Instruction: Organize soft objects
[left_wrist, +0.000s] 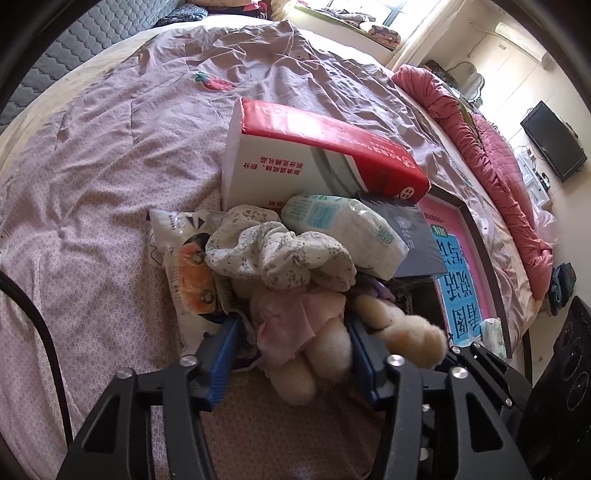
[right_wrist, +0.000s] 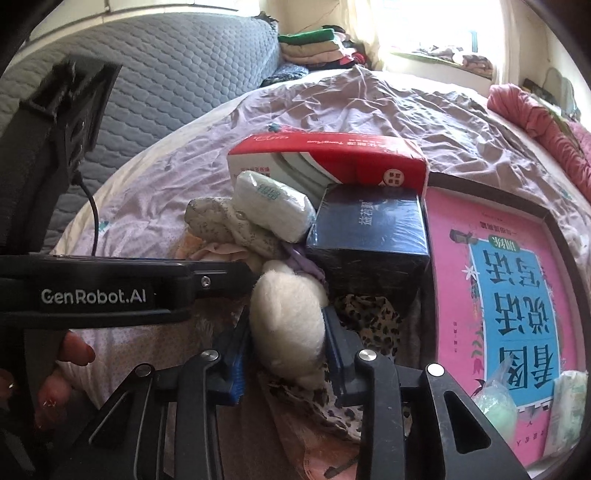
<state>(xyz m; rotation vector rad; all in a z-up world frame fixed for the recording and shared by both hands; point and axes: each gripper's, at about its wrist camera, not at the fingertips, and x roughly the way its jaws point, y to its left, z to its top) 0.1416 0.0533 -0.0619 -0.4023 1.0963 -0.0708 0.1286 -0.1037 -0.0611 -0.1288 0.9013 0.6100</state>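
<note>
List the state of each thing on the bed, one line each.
Left hand-held gripper: shut on plush toy.
Right hand-held gripper: shut on the plush toy.
Red-and-white box: closed, tilted.
Tissue pack: sealed, lying atop the pile.
Floral cloth: crumpled.
Pink book: closed, flat.

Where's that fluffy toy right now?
On the bed, the plush toy sits between both grippers' fingers, below the floral cloth and left of the dark box.

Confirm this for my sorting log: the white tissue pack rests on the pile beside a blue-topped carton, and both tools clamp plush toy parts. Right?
Not quite: the carton is red-topped, as the left wrist view shows. The white tissue pack does rest beside it, and the left tool and right tool both clamp the plush toy.
</note>
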